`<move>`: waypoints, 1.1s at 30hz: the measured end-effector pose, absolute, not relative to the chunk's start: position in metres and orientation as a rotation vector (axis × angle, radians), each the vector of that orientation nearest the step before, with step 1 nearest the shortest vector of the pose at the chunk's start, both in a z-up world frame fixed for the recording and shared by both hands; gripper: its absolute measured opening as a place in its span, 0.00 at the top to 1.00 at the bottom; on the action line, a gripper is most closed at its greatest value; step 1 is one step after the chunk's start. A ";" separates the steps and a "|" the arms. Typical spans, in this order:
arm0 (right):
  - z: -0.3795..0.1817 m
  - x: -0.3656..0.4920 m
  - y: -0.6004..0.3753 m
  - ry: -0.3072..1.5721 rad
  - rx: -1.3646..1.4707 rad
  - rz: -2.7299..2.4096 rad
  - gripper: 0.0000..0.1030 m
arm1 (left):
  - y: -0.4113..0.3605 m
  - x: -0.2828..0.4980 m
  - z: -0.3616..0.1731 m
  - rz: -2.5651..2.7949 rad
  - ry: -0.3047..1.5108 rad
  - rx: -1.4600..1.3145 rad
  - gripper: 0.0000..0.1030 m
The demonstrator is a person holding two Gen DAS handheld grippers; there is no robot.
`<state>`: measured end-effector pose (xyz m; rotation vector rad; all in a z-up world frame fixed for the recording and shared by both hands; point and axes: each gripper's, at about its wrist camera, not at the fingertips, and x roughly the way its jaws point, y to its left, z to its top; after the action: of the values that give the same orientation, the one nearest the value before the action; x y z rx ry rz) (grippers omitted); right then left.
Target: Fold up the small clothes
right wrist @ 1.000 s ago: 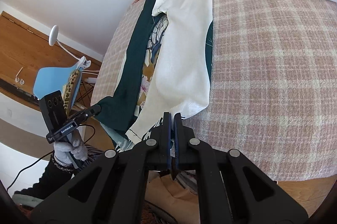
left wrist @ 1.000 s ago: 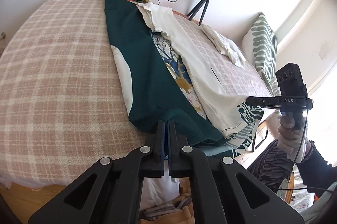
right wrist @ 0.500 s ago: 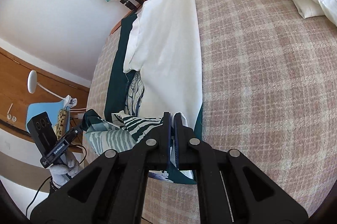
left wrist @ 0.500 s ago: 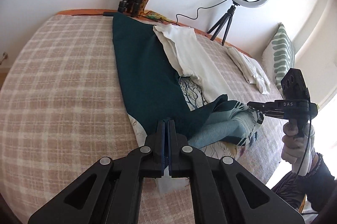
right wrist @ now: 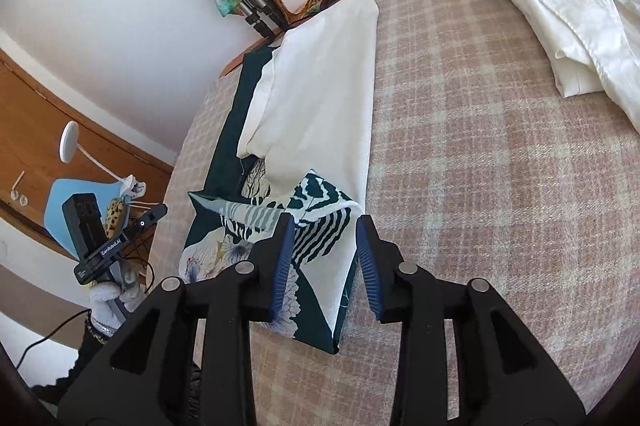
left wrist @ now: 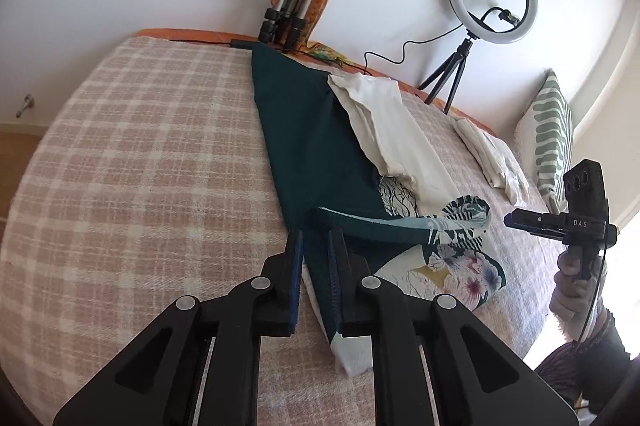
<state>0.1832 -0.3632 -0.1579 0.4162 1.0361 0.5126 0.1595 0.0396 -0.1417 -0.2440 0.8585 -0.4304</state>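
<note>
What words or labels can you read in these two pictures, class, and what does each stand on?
"DAS": white letters on the black body of the right gripper, seen from the left wrist.
"CenRobot.AI", small and partly uncertain: on the left gripper, seen from the right wrist.
No other text is visible.

Your left wrist view looks steeply down across the bed from close range, wall at 12 o'clock. Your right wrist view does likewise. Both share the dark green garment; each catches the opposite hand-held gripper, at 3 and 9 o'clock.
</note>
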 end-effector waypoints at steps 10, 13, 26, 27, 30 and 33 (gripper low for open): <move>-0.182 0.187 -0.302 1.113 0.163 0.609 0.66 | 0.002 0.171 -0.173 -0.499 0.969 -0.167 0.89; -0.186 0.206 -0.302 1.091 0.173 0.569 0.66 | -0.003 0.182 -0.171 -0.455 0.941 -0.130 0.89; -0.124 0.217 -0.234 0.915 0.000 0.608 0.66 | 0.019 0.176 -0.156 -0.463 0.894 -0.215 0.89; -0.124 0.215 -0.215 0.917 -0.059 0.657 0.66 | 0.015 0.172 -0.157 -0.480 0.901 -0.208 0.89; -0.127 0.209 -0.167 0.890 -0.251 0.751 0.66 | 0.012 0.164 -0.162 -0.499 0.918 -0.210 0.89; -0.136 0.202 -0.132 0.871 -0.409 0.846 0.66 | 0.017 0.160 -0.176 -0.519 0.968 -0.290 0.89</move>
<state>0.2017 -0.1325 -0.1358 -0.4087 0.8707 0.8463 0.1598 0.0169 -0.1761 -0.2897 0.9676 -0.5192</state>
